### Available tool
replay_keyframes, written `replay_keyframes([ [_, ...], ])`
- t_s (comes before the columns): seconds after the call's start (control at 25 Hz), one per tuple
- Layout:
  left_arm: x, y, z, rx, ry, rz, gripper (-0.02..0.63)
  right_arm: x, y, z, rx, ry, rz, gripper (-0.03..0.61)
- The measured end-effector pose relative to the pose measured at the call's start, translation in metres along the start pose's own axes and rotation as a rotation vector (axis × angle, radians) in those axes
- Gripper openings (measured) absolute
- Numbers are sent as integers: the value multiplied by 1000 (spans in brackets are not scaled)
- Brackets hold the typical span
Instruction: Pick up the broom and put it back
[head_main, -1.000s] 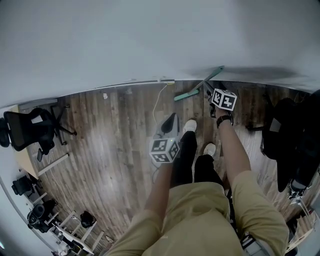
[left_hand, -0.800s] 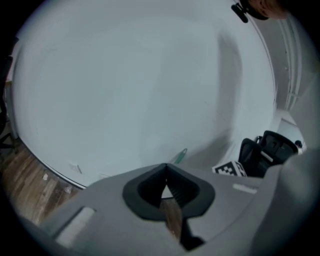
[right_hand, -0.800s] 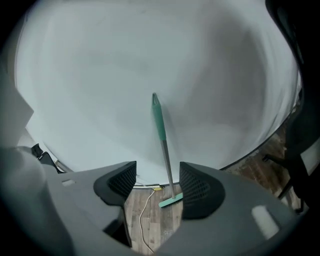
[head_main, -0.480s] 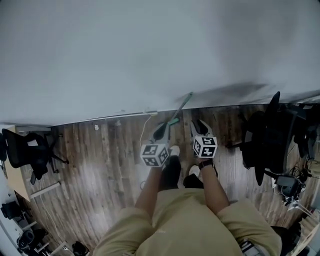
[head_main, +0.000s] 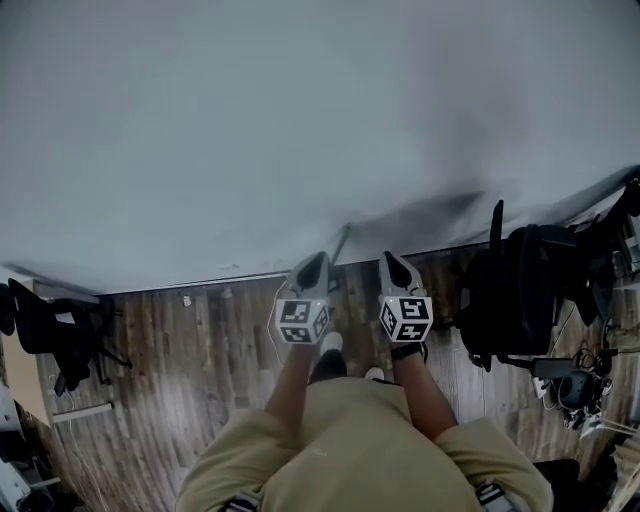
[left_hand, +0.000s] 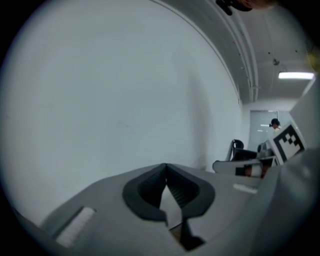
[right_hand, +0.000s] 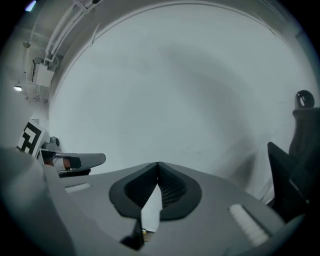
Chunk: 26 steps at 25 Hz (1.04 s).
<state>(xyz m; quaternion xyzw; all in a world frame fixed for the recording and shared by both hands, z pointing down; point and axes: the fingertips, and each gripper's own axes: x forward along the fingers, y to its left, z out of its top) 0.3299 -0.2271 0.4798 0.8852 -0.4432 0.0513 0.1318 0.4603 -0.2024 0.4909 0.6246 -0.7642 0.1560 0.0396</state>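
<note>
The broom (head_main: 341, 243) leans against the white wall; only a thin stretch of its handle shows between my two grippers, and its head is hidden behind them. My left gripper (head_main: 310, 262) is held up side by side with my right gripper (head_main: 392, 260), and both point at the wall. In the left gripper view the left gripper (left_hand: 166, 165) has its jaws together with nothing between them. In the right gripper view the right gripper (right_hand: 157, 163) has just been closing and its tips now meet, also with nothing between them. Neither gripper touches the broom.
The white wall (head_main: 300, 130) fills the upper view above a dark wood floor (head_main: 200, 340). Black office chairs (head_main: 520, 290) stand at the right, and another chair (head_main: 60, 335) at the left. The person's shoes (head_main: 330, 343) are near the wall.
Both grippers have risen from near the floor to side by side in front of the wall. The right gripper has left the broom, which now leans on the wall.
</note>
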Motion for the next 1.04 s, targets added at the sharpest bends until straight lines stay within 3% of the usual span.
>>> replay_keyframes([
  [0.16, -11, -27, 34, 94, -70, -4, 2, -27, -6, 37, -23, -85, -11, 5],
  [0.44, -45, -67, 57, 113, -144, 13, 2, -75, 4, 74, -49, -196, 46, 5],
  [0.68, -85, -96, 54, 118, -173, 53, 2, -114, 23, 67, -70, -213, 116, 5],
  [1.04, -146, -112, 20, 94, -157, 111, 2, -162, 56, 32, -47, -195, 194, 5],
])
